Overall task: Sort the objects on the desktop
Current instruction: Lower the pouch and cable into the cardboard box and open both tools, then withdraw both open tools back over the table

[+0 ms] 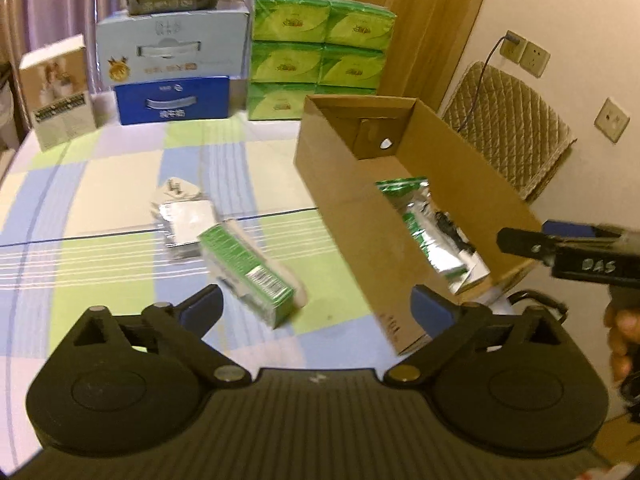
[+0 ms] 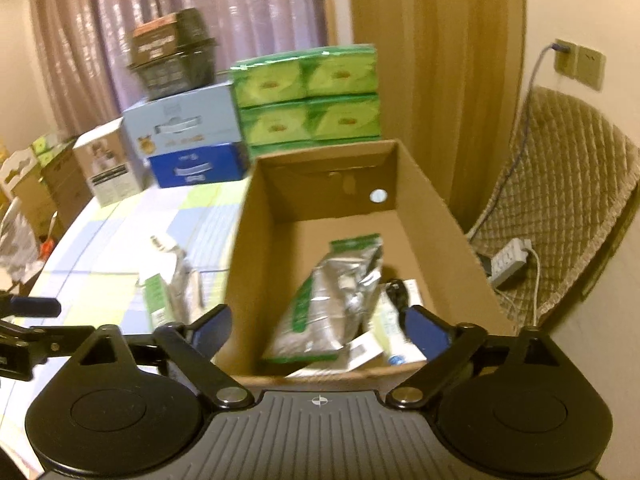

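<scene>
1. The left tongs (image 1: 316, 308) are spread wide and hold nothing.
2. The green box (image 1: 250, 276) lies flat on the checked surface (image 1: 100, 208), its long side slanting from far-left to near-right.
3. The right tongs (image 2: 318, 330) gape wide over the cardboard box (image 2: 240, 280), where a silver bag (image 2: 332, 300) lies

The right gripper (image 1: 520, 240) bears handwritten "DAS"; other print is unreadable.
</scene>
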The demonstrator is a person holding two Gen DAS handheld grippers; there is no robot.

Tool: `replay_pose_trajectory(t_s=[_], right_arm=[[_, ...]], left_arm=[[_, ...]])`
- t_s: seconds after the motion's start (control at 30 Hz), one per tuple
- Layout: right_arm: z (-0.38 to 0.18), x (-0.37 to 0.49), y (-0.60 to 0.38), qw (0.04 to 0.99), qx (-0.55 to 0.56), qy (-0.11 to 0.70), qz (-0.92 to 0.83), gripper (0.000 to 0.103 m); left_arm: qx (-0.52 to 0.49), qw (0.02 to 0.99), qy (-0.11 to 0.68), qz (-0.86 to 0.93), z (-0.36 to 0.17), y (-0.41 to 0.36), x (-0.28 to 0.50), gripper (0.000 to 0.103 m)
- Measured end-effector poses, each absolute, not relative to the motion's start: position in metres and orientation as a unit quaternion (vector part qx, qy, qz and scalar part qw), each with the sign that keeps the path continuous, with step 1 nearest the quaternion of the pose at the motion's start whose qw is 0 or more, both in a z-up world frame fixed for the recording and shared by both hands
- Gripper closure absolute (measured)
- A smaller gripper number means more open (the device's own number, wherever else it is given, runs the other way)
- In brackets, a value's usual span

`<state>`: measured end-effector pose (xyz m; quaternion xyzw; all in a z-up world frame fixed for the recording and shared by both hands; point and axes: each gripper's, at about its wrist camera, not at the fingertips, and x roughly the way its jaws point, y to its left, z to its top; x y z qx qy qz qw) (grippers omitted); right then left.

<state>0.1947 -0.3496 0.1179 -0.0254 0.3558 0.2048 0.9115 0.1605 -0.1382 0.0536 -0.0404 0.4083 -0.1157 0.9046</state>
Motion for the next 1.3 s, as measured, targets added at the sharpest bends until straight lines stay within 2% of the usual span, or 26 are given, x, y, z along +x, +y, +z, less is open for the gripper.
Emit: replay_pose_trajectory(t_s=[0.1,0.77,1.3], right_arm=[[0.121,0.182,-0.337,0.909,-0.034,0.354,0.217,0.002],[0.113,0.136,-0.280,0.891,-0.054,0.356,0.276,0.002],[0.087,0.116,-0.237,0.866,-0.078,0.360,0.338,0.002]], left_arm=[[-0.034,0.906,0.409,-0.102,0.050,-0.127,0.147,0.001],[-0.061,0.903,0.424,-0.043,0.026,-0.040,0.078,0.001],[-0.045,0.898,0.436,-0.034,0.009,-0.024,0.082,0.001]])
